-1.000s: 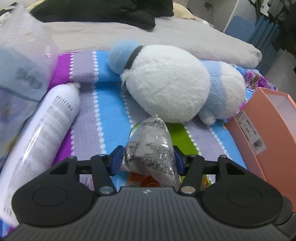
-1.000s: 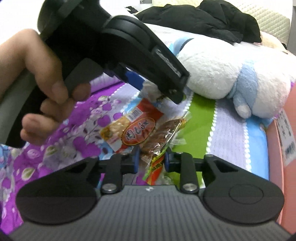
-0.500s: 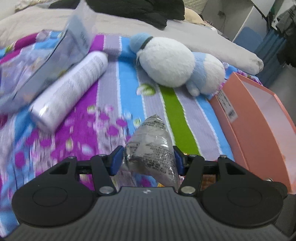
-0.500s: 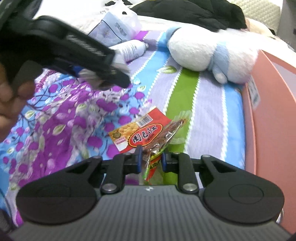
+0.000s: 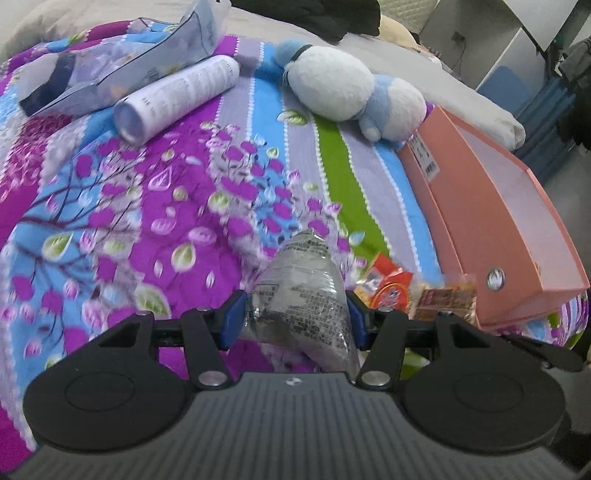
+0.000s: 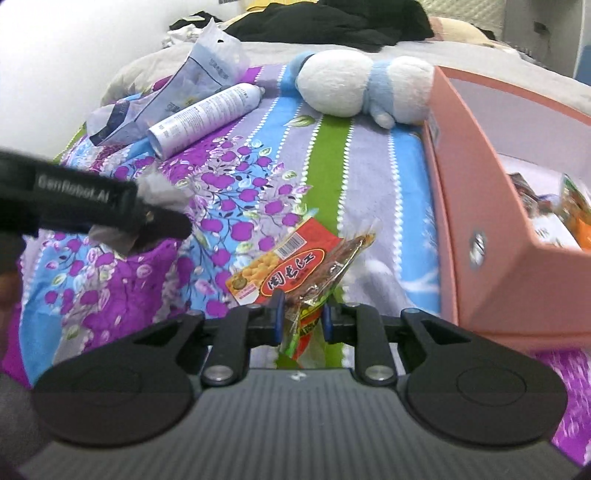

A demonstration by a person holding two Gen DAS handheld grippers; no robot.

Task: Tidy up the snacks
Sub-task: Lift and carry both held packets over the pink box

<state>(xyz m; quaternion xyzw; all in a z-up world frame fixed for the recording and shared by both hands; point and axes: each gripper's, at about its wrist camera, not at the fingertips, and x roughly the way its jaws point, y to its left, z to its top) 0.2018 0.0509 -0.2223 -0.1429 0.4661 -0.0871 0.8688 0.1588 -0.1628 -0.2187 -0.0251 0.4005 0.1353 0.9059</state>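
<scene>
My left gripper [image 5: 293,317] is shut on a silver foil snack pack [image 5: 304,291] and holds it above the flowered bedspread. In the right wrist view it shows at the left [image 6: 147,218]. My right gripper [image 6: 301,317] is shut on a clear sausage snack pack [image 6: 325,273], and a red-orange snack pack [image 6: 284,266] hangs with it. Both packs also show in the left wrist view [image 5: 391,288]. The pink box [image 6: 480,199] stands just right of my right gripper and holds several snacks [image 6: 546,210].
A white and blue plush toy [image 5: 351,92] lies at the far end of the box. A white spray can [image 5: 177,99] and a plastic bag [image 5: 118,70] lie at the far left. Dark clothes [image 6: 332,22] lie behind on the bed.
Both grippers have pulled back and up from the plush toy with their packs. The pink box now sits closer on the right, and its inside shows in the right wrist view.
</scene>
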